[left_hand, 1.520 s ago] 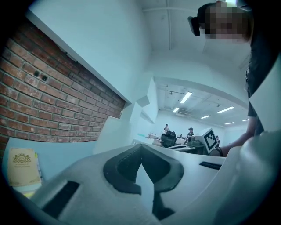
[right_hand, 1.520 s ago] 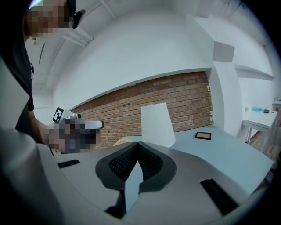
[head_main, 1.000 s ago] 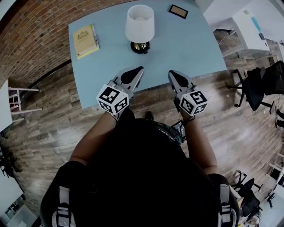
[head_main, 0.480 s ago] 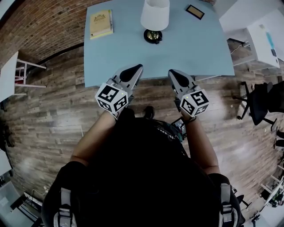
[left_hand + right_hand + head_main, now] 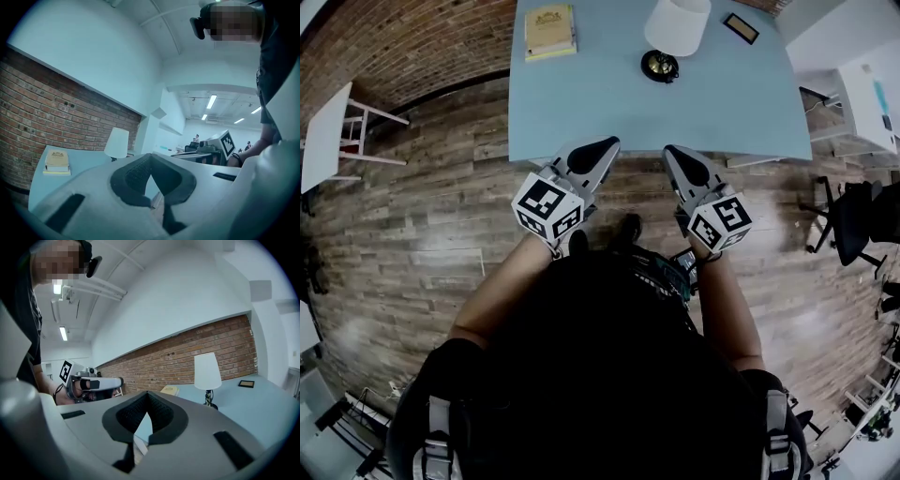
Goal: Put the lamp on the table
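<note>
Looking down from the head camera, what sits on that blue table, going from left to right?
First a yellow book, then the white-shaded lamp, then a small dark frame lying flat.

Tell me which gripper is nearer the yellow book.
Left. The left gripper is at the table's near edge, toward the book's side; the right gripper is beside it, toward the lamp's side.

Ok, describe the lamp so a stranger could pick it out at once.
Look at the pale blue table beside the brick wall. Three things sit on its far half: a yellow book, a small dark frame and, between them, the lamp. It alone stands upright, a white shade over a round dark base.
</note>
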`<state>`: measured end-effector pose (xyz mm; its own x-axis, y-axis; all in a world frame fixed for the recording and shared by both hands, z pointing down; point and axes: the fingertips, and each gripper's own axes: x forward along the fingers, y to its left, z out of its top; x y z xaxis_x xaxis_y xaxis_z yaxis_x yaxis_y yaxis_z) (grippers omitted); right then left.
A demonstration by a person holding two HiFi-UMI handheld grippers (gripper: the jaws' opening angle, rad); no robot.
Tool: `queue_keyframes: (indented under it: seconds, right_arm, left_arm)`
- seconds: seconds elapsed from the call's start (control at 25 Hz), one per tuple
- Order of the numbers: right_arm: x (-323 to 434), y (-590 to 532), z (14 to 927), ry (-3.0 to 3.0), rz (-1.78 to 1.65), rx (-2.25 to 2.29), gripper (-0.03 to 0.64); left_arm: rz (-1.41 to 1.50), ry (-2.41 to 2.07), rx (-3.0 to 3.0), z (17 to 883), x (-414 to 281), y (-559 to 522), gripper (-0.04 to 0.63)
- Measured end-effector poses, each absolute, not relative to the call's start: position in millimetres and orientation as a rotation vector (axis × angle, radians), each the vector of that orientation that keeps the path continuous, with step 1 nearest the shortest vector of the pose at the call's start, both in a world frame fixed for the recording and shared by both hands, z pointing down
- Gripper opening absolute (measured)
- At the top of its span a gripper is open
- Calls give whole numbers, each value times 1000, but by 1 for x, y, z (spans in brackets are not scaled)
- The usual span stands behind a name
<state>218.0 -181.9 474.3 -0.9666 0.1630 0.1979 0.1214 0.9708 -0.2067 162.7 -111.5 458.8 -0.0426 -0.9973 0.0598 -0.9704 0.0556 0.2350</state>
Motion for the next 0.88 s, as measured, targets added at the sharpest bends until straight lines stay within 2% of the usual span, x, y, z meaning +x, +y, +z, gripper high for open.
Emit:
queue_keyframes:
  seconds: [0.52, 0.88]
  right_arm:
    - [245, -68, 472, -2936, 273, -90, 14]
    - [255, -53, 468, -2942, 274, -53, 14]
  left_arm:
    - [-224, -1990, 2117, 467, 181, -11, 9]
    - [-226, -1916, 2190, 466, 199, -1, 9]
